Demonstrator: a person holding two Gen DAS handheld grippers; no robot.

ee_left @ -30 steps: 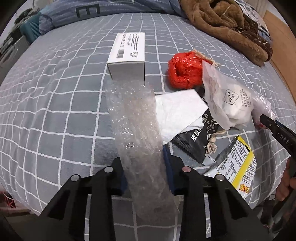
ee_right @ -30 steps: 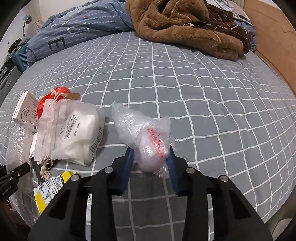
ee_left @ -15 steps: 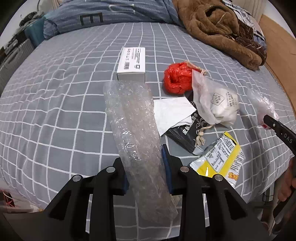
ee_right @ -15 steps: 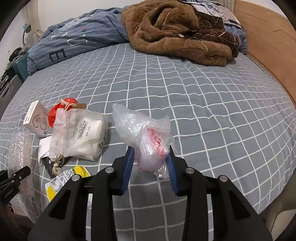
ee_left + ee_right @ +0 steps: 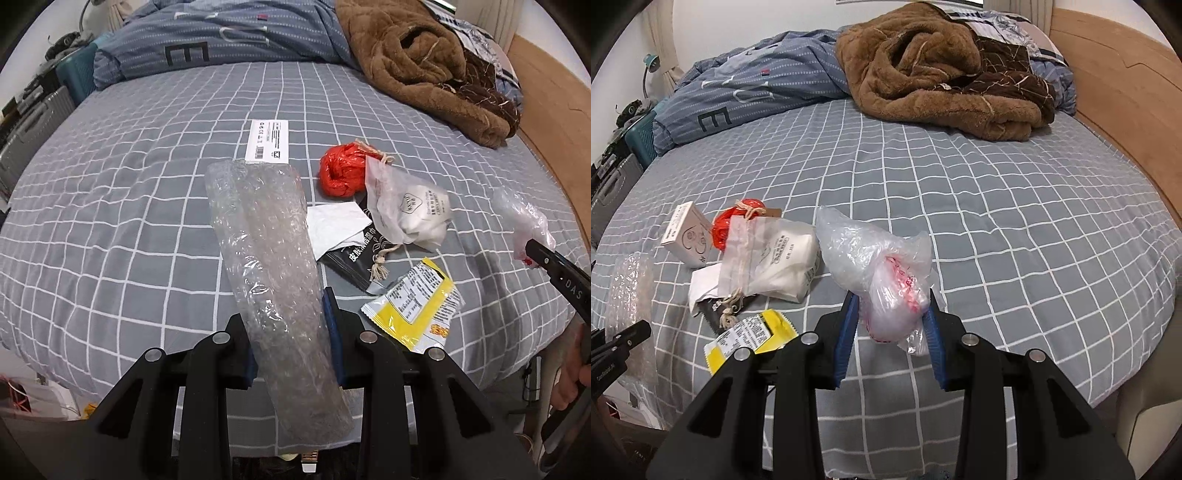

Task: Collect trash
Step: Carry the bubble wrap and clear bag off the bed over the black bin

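Left wrist view: left gripper has its jaws clenched on a long roll of bubble wrap. Roll is clear, crinkly, wider at the far end and angled up-left over the bed; its near end sticks out past the jaws toward the camera.

Right wrist view: right gripper has its jaws clenched on a crumpled clear plastic bag. Bag is cloudy white with red print near the pinch point and puffs up above the blue pads. Same bag shows at the right edge of the left view, held above the bed, well apart from the rest.

Remaining trash sits in a loose cluster on the grey checked sheet, near the bed's front edge:
- white box, printed label up, just behind the bubble wrap's far end
- red plastic wad, scrunched
- drawstring pouch, translucent, white contents, touching the red wad and lying over the black packet
- white paper, creased, overlapping the black packet
- black packet, white lettering
- yellow wrapper, flat, opened, closest to the edge

Brown blanket and blue duvet are piled at the far end of the bed.
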